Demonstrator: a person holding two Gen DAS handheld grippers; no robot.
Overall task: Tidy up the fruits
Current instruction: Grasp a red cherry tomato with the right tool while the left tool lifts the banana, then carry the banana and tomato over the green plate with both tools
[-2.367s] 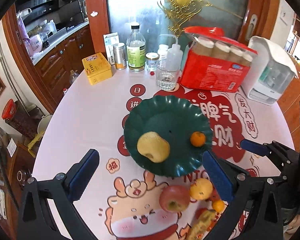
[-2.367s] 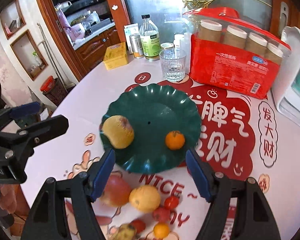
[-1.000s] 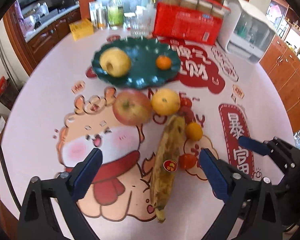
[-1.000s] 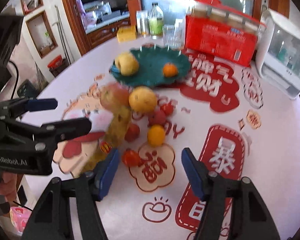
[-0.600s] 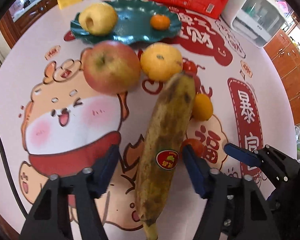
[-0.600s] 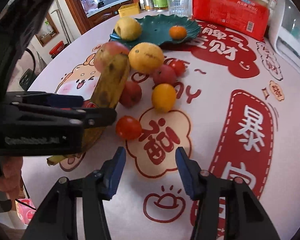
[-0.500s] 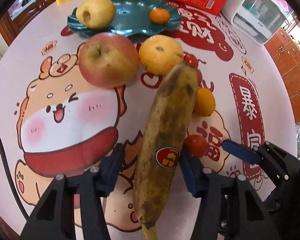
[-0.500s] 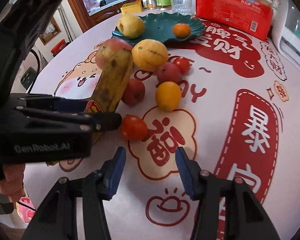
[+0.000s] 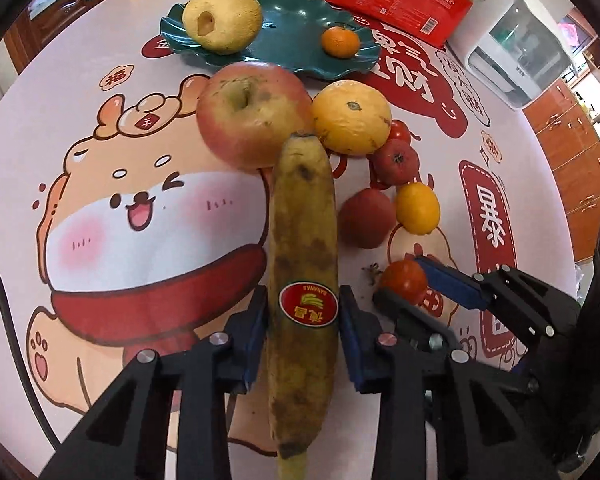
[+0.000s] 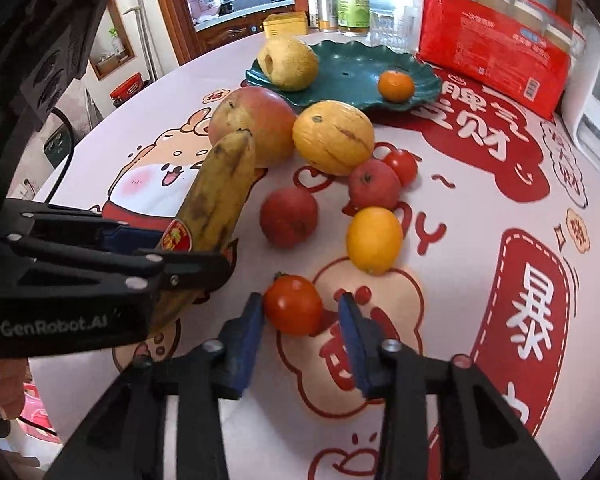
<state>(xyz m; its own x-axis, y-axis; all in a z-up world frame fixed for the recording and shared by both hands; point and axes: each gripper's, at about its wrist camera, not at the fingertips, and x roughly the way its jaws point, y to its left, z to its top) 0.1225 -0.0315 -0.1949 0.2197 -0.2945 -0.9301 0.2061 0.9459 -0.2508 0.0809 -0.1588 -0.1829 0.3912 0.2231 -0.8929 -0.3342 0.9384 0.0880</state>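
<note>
My left gripper point(image 9: 303, 312) is shut on a spotted yellow banana point(image 9: 303, 240) near its stickered end; the banana point(image 10: 220, 196) points at a red apple point(image 9: 254, 112). My right gripper point(image 10: 302, 326) is open around a small red tomato point(image 10: 293, 305), left pad touching it, right pad a little apart; the tomato also shows in the left wrist view point(image 9: 404, 281). A green plate point(image 9: 292, 24) holds a pear point(image 9: 222, 19) and a mandarin point(image 9: 340, 41).
A big orange point(image 9: 352, 118), two small red fruits point(image 9: 396, 162), point(image 9: 364, 218), a small lemon-coloured fruit point(image 9: 417, 208) and another tomato point(image 10: 401, 165) lie between plate and grippers. Red cup package point(image 10: 496, 40), glass, bottles and a white appliance point(image 9: 516, 44) stand behind.
Both grippers dropped low toward the table and narrowed. The left closed onto the banana. The right moved in around the small tomato.
</note>
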